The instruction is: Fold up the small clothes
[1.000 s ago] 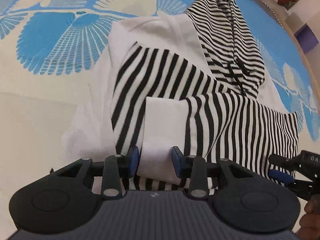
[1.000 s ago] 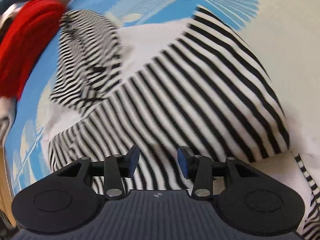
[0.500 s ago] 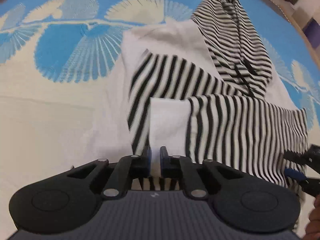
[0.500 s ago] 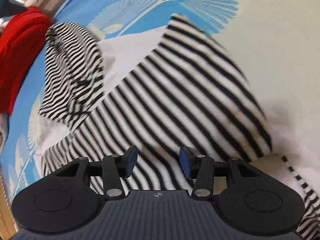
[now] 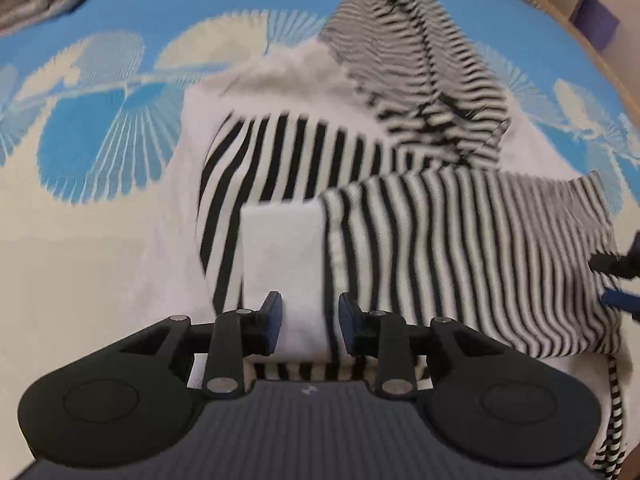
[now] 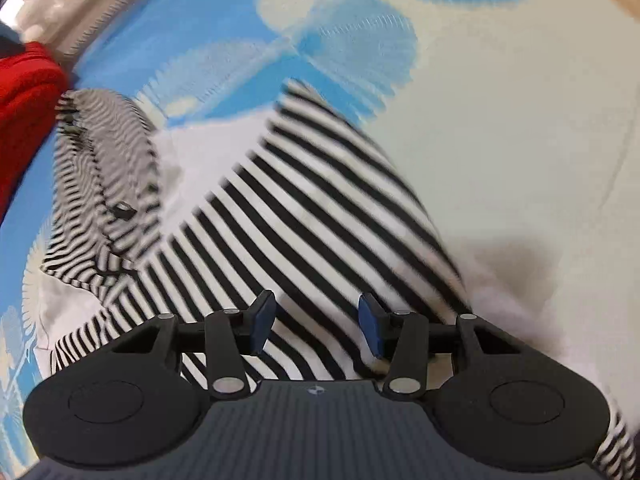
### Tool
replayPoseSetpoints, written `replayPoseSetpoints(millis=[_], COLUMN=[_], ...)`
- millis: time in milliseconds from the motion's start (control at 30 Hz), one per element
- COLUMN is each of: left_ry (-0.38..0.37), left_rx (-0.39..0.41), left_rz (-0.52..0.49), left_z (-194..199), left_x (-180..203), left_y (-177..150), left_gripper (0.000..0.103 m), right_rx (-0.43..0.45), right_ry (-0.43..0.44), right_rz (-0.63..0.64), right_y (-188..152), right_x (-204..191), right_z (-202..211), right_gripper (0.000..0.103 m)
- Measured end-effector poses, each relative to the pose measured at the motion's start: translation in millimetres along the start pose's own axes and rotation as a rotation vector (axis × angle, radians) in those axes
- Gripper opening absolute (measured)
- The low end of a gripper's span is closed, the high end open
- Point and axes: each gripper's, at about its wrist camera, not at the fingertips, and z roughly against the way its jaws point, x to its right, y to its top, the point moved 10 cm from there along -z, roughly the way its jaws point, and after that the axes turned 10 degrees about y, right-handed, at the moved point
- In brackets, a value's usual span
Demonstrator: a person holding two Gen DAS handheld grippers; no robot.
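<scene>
The small black-and-white striped hooded top with a white body (image 5: 400,240) lies spread on the blue-and-cream leaf-patterned bedspread (image 5: 100,128). The fold is judged to be at an intermediate stage. Both striped sleeves are already laid inward across the white chest, the white cuff (image 5: 284,248) of one sleeve lying near the middle. The striped hood (image 5: 420,64) is still extended at the far end, and the body has not yet been doubled over lengthwise. Remaining steps, as judged: bring the hood down and fold the body into a compact packet.

Left hand-held gripper (image 5: 310,318): the jaws have just been opening. They stand partly apart, one on each side of the white cuff. The blue pads (image 5: 274,316) do not press the fabric; the cuff lies released between them.

Right hand-held gripper (image 6: 316,322): the jaws stand about half open above the wide-striped sleeve (image 6: 320,220). Nothing is clamped; the pads appear clear of the cloth, though motion blur limits certainty.

A red fabric item (image 6: 24,92) lies beyond the hood, well apart from the work.
</scene>
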Motion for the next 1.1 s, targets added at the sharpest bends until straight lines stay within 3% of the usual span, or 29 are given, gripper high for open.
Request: replayPoseSetpoints(millis=[100,200,333,433,533,800,967,1100], left_ry=[0.008,0.006,0.009,0.005,0.005,0.014,0.021,0.012], left_rx=[0.0,-0.006,-0.009,-0.022,-0.045,-0.043,-0.034,0.056], left_rz=[0.006,0.016,0.019,0.027,0.029,0.027,0.019,0.041], left_z=[2,4,1,-2,-9,-9,-7,8], left_x=[1,2,0,-1,-1,-1,4,8], left_y=[1,0,0,-1,-5,-5,-1,15], left_gripper=[0.035,0.035,0.035,0.035,0.035,0.036,0.036,0.036], right_rx=[0.007,-0.079,-0.205,-0.25,-0.313,-0.264,-0.189,-0.112], right_ry=[0.068,0.117,0.156,0.15,0.134,0.133,0.114,0.103], right_rz=[0.126,0.238,0.369,0.4,0.351,0.314,0.397,0.456], right_y=[0,-16,-50,-64,-74,-57,-43,-25], right_x=[-27,-47,-61,-62,-50,-46,-52,-57], right_z=[6,-4,-17,-22,-32,-21,-9,7], right_gripper=[0.053,0.061,0.061,0.061,0.061,0.061,0.061,0.061])
